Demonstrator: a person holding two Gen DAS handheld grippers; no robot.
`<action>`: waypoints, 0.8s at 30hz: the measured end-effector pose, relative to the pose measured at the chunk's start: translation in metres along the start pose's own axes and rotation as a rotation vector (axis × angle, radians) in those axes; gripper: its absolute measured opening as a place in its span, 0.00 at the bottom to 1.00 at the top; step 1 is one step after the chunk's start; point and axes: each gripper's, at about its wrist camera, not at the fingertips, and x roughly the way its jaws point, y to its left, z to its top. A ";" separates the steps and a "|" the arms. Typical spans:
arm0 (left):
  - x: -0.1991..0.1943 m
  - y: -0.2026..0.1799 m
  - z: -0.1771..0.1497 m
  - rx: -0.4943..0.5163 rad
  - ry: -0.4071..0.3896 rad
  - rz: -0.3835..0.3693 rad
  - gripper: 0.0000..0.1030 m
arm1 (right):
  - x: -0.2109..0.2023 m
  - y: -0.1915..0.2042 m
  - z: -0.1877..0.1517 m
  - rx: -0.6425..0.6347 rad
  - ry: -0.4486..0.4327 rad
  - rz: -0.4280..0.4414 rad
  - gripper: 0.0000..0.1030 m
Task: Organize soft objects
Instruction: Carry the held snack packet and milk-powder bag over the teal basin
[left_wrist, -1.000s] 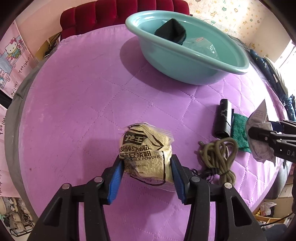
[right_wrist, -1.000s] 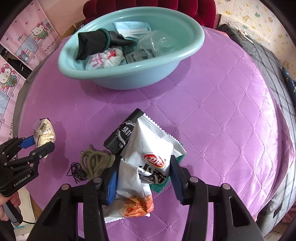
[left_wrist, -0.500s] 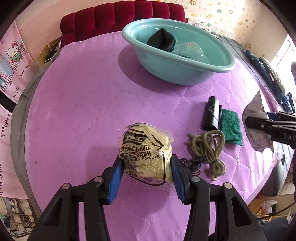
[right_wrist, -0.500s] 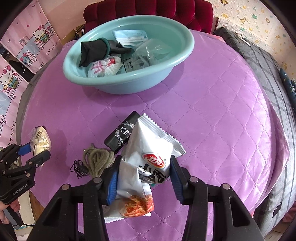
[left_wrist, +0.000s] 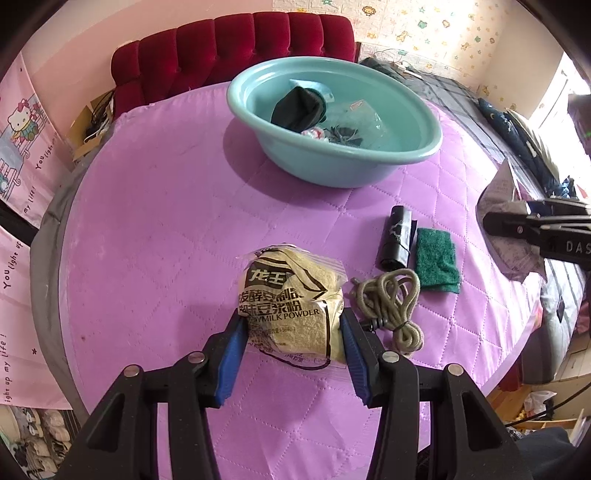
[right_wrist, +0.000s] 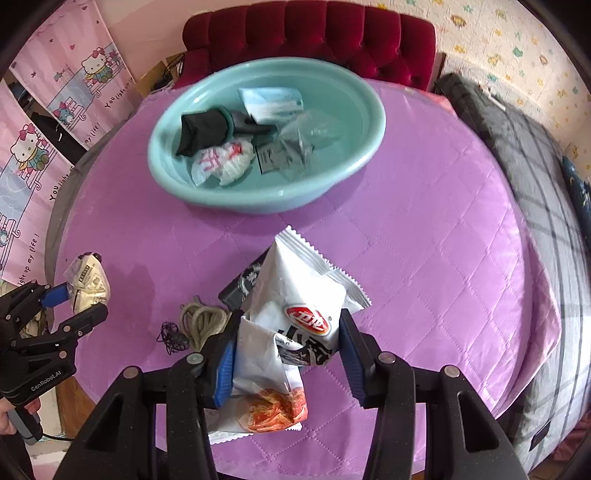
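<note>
Left gripper (left_wrist: 291, 332) clamps the soy milk powder packet (left_wrist: 291, 295), right gripper (right_wrist: 288, 350) the snack bag (right_wrist: 295, 314); next, carry both over the teal basin (right_wrist: 369, 147).

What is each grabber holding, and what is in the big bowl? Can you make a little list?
left gripper: shut on soy milk powder packet
right gripper: shut on white snack bag
basin: dark cloth, face mask pack, clear bag, white wrapper
on the purple cover: rope bundle, green scrub pad, black roll
</note>
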 end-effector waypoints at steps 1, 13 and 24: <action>-0.001 -0.001 0.002 0.002 -0.001 0.002 0.53 | -0.002 0.001 0.002 -0.011 -0.004 -0.006 0.50; -0.017 -0.007 0.034 0.031 -0.016 0.017 0.53 | -0.025 0.005 0.036 -0.047 -0.027 0.039 0.50; -0.023 -0.012 0.078 0.057 -0.020 0.021 0.53 | -0.032 0.008 0.083 -0.084 -0.014 0.063 0.50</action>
